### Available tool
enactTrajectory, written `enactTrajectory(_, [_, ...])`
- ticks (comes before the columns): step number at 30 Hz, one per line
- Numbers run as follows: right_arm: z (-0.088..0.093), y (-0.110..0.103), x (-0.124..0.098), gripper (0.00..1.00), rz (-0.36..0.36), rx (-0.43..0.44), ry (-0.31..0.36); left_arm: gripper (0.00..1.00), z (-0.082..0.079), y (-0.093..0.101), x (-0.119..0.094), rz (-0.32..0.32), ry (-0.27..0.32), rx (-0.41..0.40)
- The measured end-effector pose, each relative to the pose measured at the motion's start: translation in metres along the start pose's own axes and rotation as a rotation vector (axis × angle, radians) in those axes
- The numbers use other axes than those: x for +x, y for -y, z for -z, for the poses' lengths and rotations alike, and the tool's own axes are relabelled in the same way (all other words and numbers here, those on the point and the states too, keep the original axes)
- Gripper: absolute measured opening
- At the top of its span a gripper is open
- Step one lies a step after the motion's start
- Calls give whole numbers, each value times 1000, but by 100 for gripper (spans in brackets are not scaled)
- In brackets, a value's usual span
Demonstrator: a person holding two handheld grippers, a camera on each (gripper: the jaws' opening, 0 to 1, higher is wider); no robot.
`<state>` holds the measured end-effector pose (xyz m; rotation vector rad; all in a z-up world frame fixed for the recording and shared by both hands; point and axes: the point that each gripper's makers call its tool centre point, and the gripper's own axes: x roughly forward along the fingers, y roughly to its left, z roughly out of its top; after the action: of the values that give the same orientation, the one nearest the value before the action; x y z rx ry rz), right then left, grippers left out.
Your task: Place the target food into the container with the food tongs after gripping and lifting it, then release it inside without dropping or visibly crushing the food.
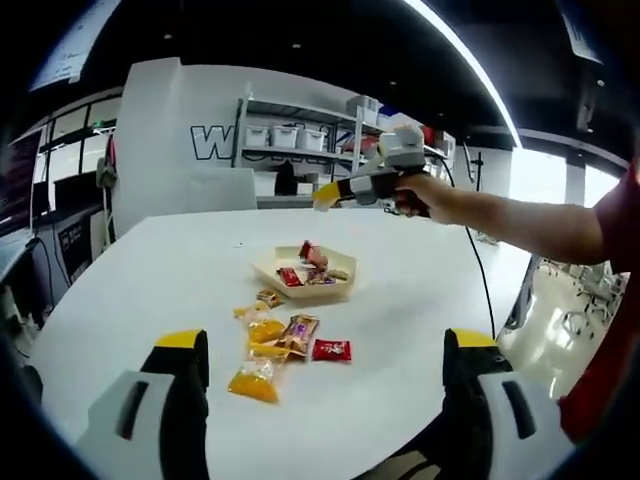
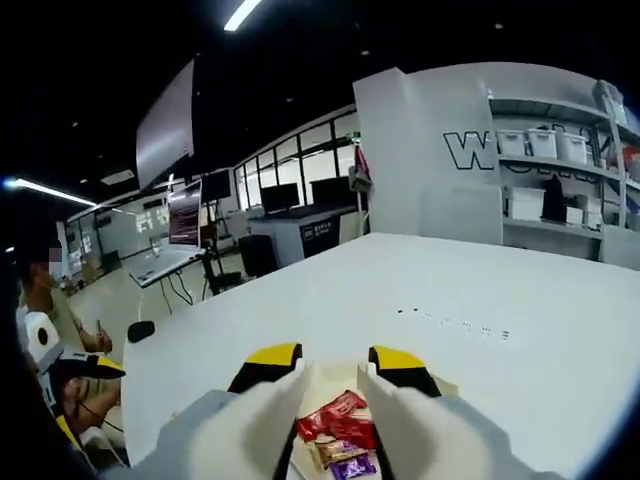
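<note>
White tabletop [image 1: 420,300] spreads under both my tongs, with office shelves and a lettered wall behind it. My left tongs [image 1: 330,365] stand spread wide and released, gripping nothing, low above the near edge. Just beyond their yellow tips lie loose wrapped snacks: yellow cake packets [image 1: 255,375], a brown-and-purple candy wrapper [image 1: 298,332] and a red candy packet [image 1: 331,349]. Farther out sits the shallow cream-coloured hexagonal tray [image 1: 345,275], already carrying red wrapped sweets [image 1: 300,272]. My right tongs [image 2: 335,385] hover above that tray [image 2: 445,385], the tips set narrowly apart with a red wrapped candy [image 2: 335,410] seen between them; I cannot tell whether they clench it. From the left gripper view, my right tongs [image 1: 325,195] hang well above the tray, held in my hand [image 1: 415,192].
</note>
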<state>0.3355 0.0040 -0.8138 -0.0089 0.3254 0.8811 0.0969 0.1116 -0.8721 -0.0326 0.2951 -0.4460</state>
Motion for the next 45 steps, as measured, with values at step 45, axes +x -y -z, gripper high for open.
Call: enactTrajectory(45, [119,-137,-16,23,-255,-79,-166,95,21,10,-1,8,-45,1])
